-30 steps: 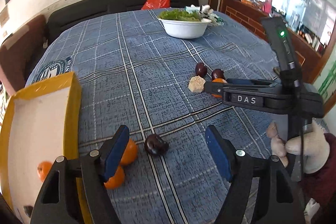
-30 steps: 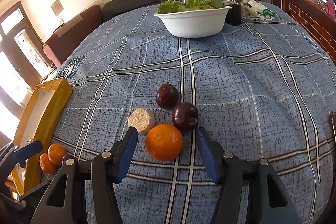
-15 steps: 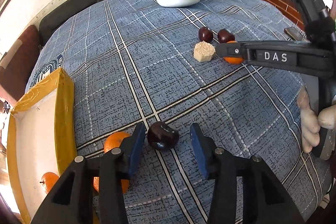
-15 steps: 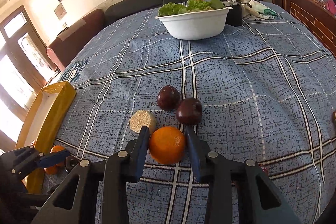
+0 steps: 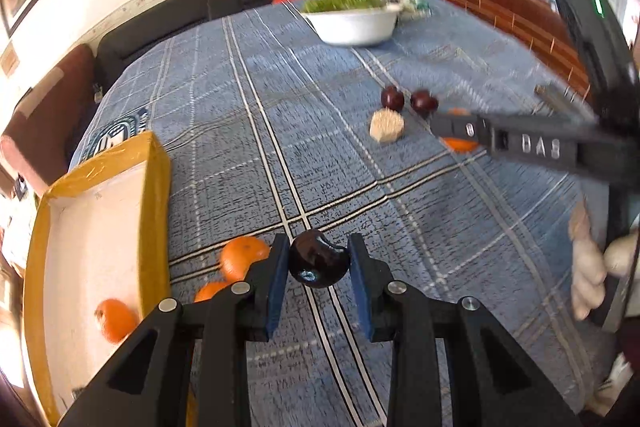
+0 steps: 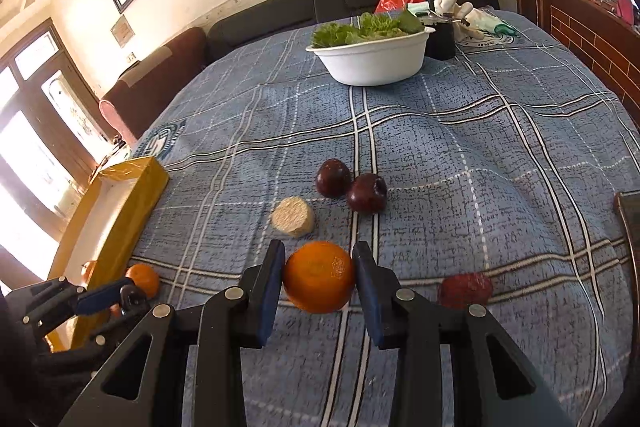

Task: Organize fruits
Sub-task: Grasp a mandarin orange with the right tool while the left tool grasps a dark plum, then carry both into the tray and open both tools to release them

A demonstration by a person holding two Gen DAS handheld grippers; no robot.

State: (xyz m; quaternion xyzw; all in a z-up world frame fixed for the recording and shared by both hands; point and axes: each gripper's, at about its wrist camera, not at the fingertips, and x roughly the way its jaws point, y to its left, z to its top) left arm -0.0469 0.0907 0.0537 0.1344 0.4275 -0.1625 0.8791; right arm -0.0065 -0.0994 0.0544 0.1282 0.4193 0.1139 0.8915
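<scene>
Jaws: left gripper [image 5: 319, 269] closing on a dark plum [image 5: 319, 264], pads already against both its sides; right gripper [image 6: 319, 277] clamped across an orange [image 6: 319, 277]. Relative to the yellow box [image 5: 154, 195]: plum just beside its near corner, next to two loose oranges; held orange well out toward mid-cloth. Plum likely smooth, slippery, bruisable, so grip lightly at its widest girth; orange firmer, its dimpled peel forgiving.
</scene>
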